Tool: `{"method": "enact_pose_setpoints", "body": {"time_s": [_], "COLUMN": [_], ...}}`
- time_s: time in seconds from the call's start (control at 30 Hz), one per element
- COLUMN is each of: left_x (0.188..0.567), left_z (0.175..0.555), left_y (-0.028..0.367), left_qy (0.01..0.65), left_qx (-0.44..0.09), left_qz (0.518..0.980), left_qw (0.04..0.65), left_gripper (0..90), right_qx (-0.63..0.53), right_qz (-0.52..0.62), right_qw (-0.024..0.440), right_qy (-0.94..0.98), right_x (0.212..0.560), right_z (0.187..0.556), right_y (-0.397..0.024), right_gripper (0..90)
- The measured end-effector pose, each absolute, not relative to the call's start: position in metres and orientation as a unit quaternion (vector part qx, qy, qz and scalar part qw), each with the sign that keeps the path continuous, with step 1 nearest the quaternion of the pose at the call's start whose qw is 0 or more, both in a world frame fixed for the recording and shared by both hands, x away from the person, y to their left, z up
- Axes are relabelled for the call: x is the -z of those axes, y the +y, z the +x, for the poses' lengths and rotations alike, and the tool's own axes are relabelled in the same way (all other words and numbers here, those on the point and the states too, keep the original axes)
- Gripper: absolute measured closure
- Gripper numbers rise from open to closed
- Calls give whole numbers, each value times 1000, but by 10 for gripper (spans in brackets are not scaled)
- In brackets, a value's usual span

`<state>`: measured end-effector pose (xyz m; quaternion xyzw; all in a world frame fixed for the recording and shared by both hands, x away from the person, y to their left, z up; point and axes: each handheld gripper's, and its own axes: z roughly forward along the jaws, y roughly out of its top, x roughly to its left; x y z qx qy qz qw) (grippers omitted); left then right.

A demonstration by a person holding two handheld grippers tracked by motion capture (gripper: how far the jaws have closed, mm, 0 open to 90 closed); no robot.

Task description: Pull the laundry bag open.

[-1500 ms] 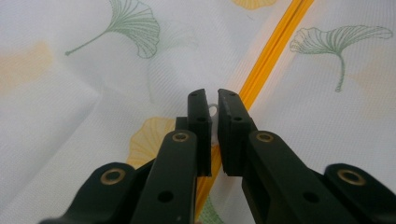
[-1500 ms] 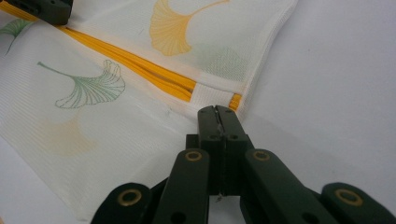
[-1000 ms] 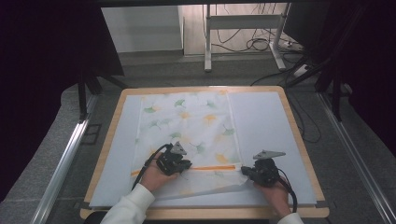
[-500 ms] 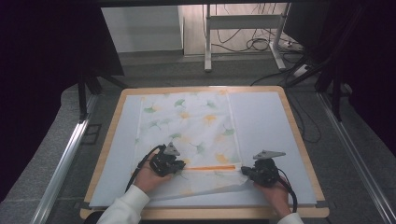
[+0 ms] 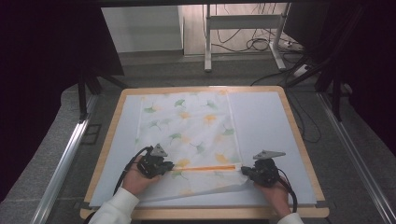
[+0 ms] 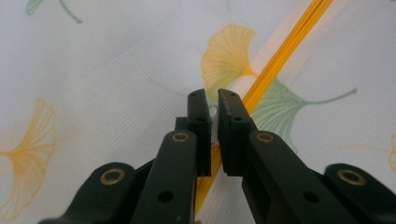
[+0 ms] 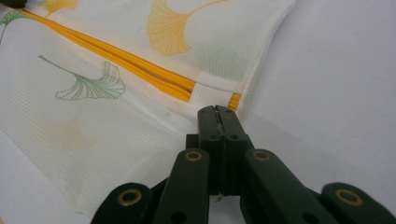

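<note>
Mesh laundry bag, white, printed with green and yellow ginkgo leaves: lies flat on the pale mat of the wooden-rimmed table, its near edge between the two grippers. Orange zipper: runs level across the near part of the bag.

Left gripper: at the zipper's left end, jaws drawn narrow on the small pale zipper pull.

Right gripper: at the bag's near right corner, just beyond the zipper's end, jaws pressed together on the fabric edge.
</note>
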<state>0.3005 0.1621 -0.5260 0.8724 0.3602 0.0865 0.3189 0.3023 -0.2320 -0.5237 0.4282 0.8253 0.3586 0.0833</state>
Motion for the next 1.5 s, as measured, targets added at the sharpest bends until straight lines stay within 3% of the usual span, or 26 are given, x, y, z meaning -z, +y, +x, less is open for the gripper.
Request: {"method": "enact_pose_setpoints", "body": {"time_s": [1.5], "left_x": [526], "left_z": [285], "left_y": [218], "left_qy": [409], "left_qx": [-112], "left_qz": [857], "left_qw": [293], "left_gripper": [852], "right_qx": [-358], "right_qz": [429], "right_qw": [84], "right_qy": [825], "right_x": [524], "right_z": [302], "right_y": [-232], "right_gripper": [898]}}
